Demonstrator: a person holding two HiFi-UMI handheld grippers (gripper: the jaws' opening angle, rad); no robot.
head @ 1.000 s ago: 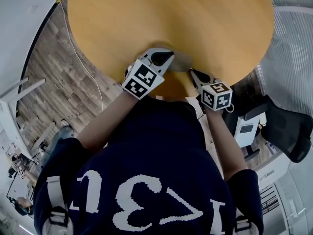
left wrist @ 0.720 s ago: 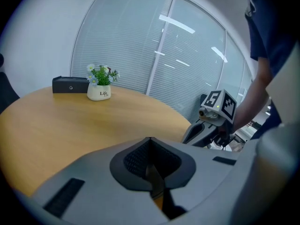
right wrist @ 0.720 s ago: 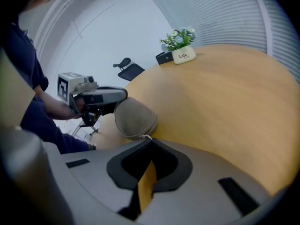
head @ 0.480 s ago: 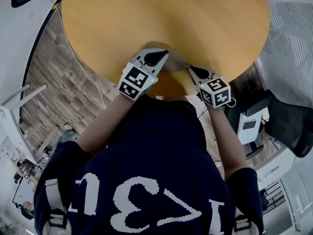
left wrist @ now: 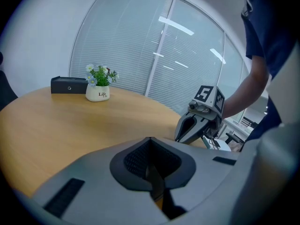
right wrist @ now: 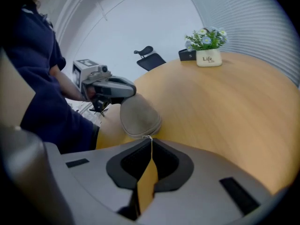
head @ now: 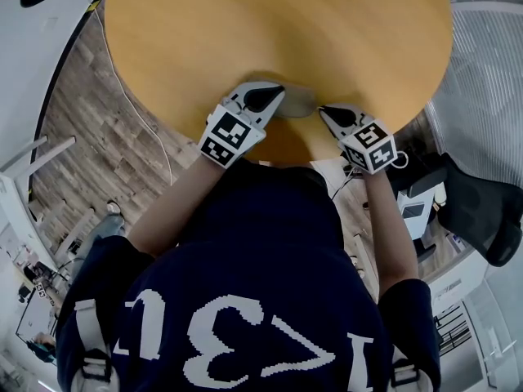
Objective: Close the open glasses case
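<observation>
A taupe glasses case (head: pixel 299 100) lies near the front edge of the round wooden table (head: pixel 286 23), between my two grippers. In the right gripper view the case (right wrist: pixel 139 116) shows its lid down on its base. My left gripper (head: pixel 274 95) is shut and its tip rests on the case's left end, as the right gripper view shows it (right wrist: pixel 112 89). The case is hidden below the jaws in the left gripper view. My right gripper (head: pixel 324 110) is shut with nothing between its fingers, its tip (right wrist: pixel 151 139) just short of the case's right end.
A white pot of flowers (left wrist: pixel 98 90) and a black box (left wrist: pixel 69 85) stand at the table's far side. A black office chair (head: pixel 482 211) stands to the right of the table. The table's front edge runs just under both grippers.
My right gripper has rolled, drifted slightly right and up, and its marker cube now faces differently. The left gripper and the case have stayed put.
</observation>
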